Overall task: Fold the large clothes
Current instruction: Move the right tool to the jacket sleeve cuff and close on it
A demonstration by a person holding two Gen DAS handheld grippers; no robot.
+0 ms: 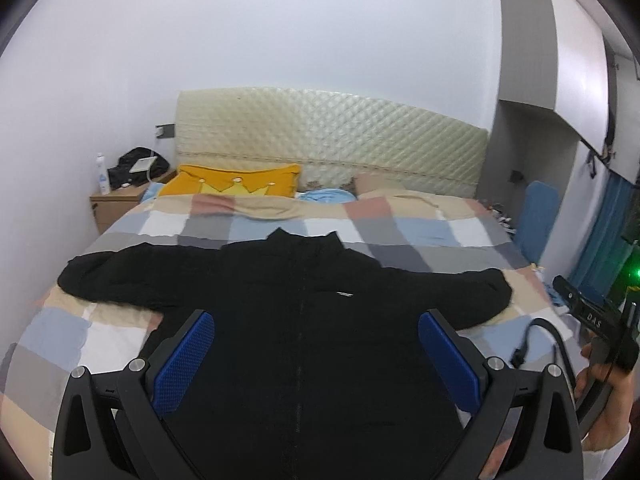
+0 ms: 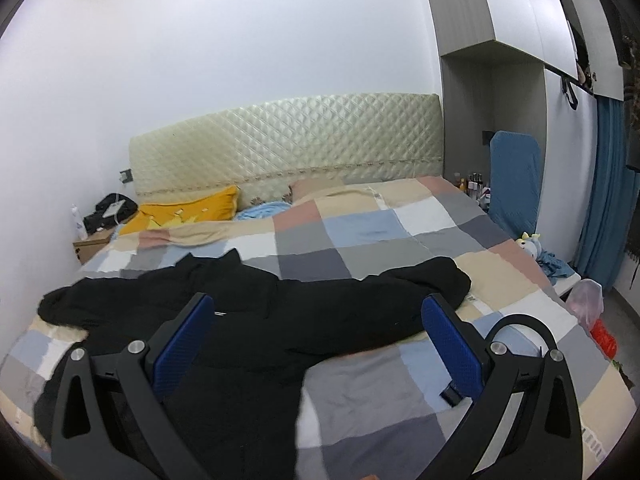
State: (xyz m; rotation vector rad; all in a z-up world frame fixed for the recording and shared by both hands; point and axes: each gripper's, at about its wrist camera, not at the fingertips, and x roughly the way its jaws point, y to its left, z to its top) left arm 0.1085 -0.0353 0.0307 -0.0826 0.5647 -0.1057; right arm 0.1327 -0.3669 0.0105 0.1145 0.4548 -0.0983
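The black jacket (image 1: 304, 312) lies flat and front-up on the checked bed (image 1: 120, 336), sleeves spread left and right. Its collar points to the far headboard (image 1: 328, 140), hem near — so the long axis runs near to far along the zip. The left gripper (image 1: 316, 360) and right gripper (image 2: 320, 344) both hover above it, fingers wide apart, gripping nothing. A good first fold: pinch each sleeve by the cuff and lay it across the chest. The near hem is probably out of view.
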